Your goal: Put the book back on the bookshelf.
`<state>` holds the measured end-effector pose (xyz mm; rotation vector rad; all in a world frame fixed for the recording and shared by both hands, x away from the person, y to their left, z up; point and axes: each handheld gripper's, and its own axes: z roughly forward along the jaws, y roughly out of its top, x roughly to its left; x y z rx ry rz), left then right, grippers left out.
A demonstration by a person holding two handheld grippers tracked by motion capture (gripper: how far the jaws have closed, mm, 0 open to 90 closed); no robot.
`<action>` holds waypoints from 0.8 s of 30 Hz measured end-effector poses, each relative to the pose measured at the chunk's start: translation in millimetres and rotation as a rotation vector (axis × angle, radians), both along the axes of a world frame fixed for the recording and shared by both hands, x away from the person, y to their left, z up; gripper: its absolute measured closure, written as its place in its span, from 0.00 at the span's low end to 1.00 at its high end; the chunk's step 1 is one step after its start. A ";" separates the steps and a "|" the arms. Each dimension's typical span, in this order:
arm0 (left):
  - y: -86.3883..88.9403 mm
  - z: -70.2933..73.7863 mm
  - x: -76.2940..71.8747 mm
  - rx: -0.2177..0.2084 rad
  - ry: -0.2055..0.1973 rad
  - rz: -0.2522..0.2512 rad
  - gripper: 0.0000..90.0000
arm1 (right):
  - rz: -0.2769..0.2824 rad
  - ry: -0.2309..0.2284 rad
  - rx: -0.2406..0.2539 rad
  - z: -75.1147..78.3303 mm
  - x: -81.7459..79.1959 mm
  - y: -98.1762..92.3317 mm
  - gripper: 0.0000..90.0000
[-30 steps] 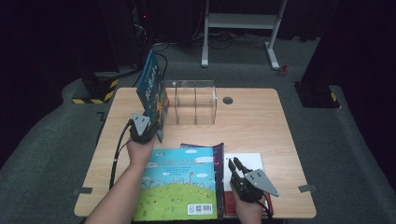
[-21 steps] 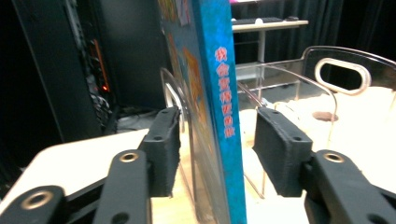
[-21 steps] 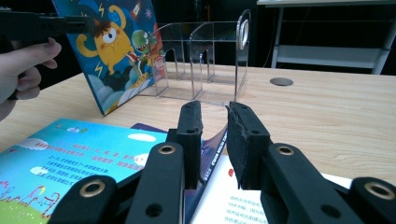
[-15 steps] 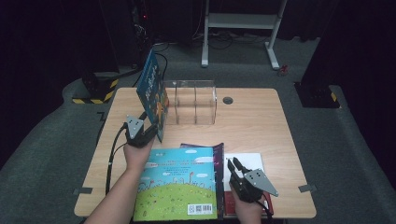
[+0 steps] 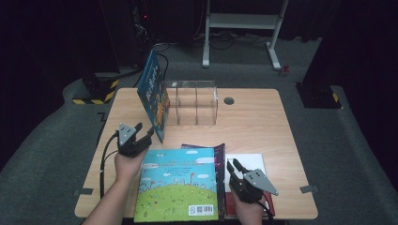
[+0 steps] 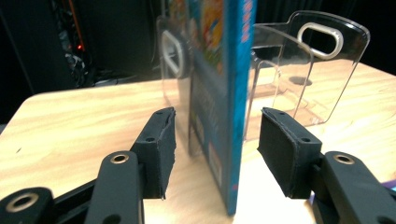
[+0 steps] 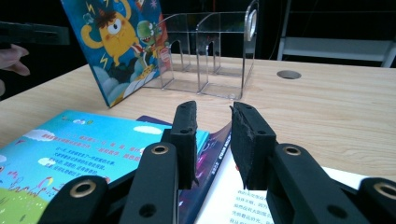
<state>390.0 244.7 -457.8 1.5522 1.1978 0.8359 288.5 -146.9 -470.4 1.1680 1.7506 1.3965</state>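
Releasing the blue picture book point(image 5: 153, 93) that leans on the clear acrylic rack point(image 5: 196, 102) at the worktop's point(image 5: 253, 119) eleven o'clock.
My left gripper point(image 5: 141, 136) has just been opening; its jaws flank the book's spine without touching. My right gripper point(image 5: 233, 166), at five o'clock, has jaws narrowly parted and empty over the green-and-blue picture book point(image 5: 178, 183) lying flat.

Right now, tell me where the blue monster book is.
In the high view, the blue monster book stands tilted against the clear rack's left end, just beyond the left gripper, whose jaws have just been opening.
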 end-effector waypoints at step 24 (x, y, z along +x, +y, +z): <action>28.0 -38.2 -55.1 -0.033 0.366 -0.117 0.37 | 0.057 0.054 -0.026 -0.2 -0.7 8.4 0.69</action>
